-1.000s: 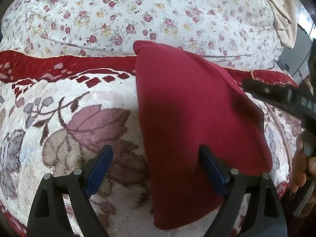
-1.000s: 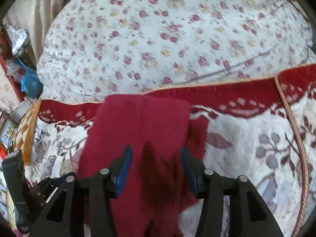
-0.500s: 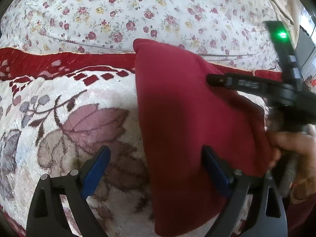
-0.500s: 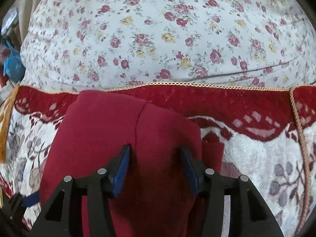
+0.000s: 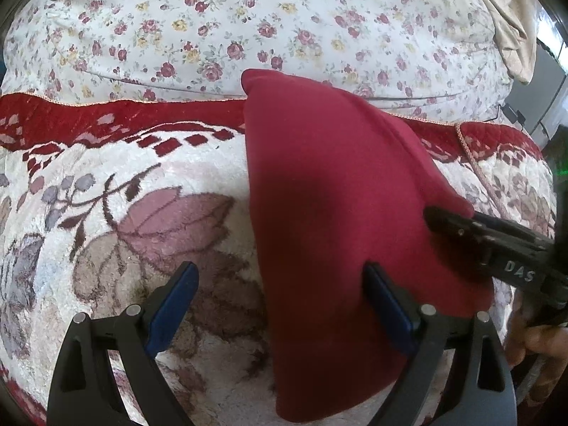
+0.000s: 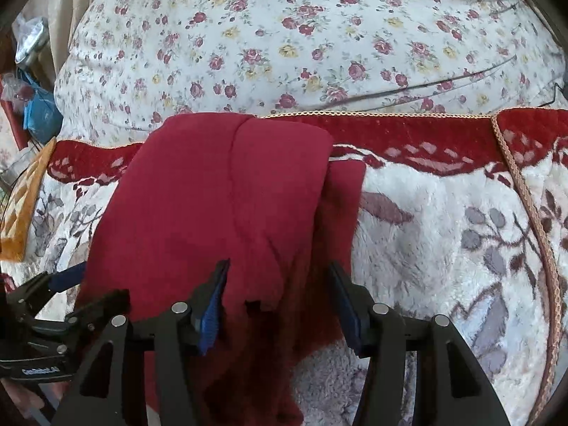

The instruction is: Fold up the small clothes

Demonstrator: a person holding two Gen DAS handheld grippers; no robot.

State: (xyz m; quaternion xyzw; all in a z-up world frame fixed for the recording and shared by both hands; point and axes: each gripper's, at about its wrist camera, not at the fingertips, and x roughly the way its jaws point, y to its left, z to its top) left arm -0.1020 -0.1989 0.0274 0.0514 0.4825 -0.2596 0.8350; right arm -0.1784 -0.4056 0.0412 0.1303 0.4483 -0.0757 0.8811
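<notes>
Dark red garment (image 5: pixel 330 213) — folded, layered, lying flat on blanket (image 5: pixel 106 184)

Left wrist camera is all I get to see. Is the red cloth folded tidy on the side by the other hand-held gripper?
Observer: Not quite. The right wrist view shows a lower layer of the red cloth sticking out past the top layer's right edge.
Operator: Is the right hand-held gripper pinching it?
Observer: No. The right hand-held gripper is open, with one finger on each side of that edge.
Operator: Is anything else over there?
Observer: Yes, a blue bag sits at the far left, off the bed.
</notes>
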